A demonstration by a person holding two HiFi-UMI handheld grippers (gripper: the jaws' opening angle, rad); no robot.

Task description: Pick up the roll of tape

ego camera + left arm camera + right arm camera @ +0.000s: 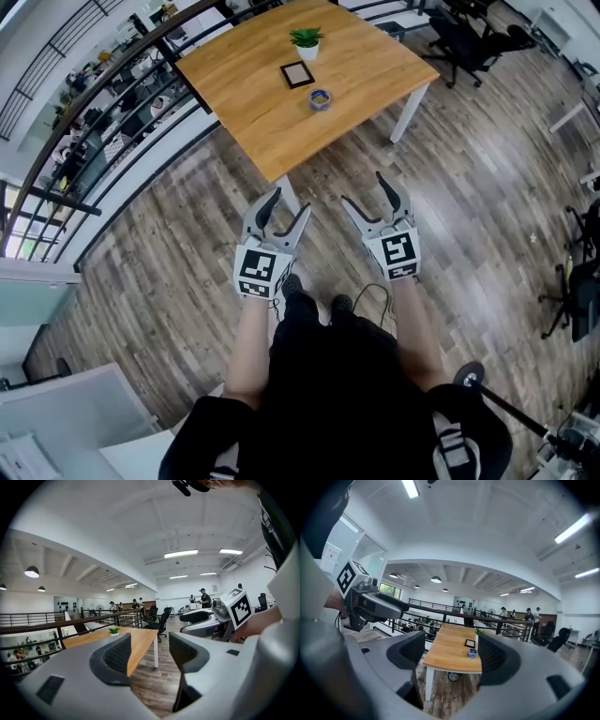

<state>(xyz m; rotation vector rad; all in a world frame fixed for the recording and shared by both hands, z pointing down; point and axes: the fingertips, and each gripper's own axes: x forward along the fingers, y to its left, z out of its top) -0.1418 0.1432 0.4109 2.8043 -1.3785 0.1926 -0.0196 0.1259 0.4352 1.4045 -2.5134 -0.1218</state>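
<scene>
The left hand-held gripper (pixel 289 202) and right hand-held gripper (pixel 363 187) gape empty at frame centre, well apart from the roll of tape (pixel 320 98) on the bench (pixel 246 105) in the upper middle, so step closer first, then straddle the roll squarely before squeezing.

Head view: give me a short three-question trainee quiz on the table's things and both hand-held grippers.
1. True or false: the tape lies on the table.
2. Fill in: between the plant and the tape lies a dark ____.
3. The left hand-held gripper and the right hand-held gripper are: A) both open and empty; B) both shut; C) one shut on the tape.

Key: 1 true; 2 frame; 3 A.
</scene>
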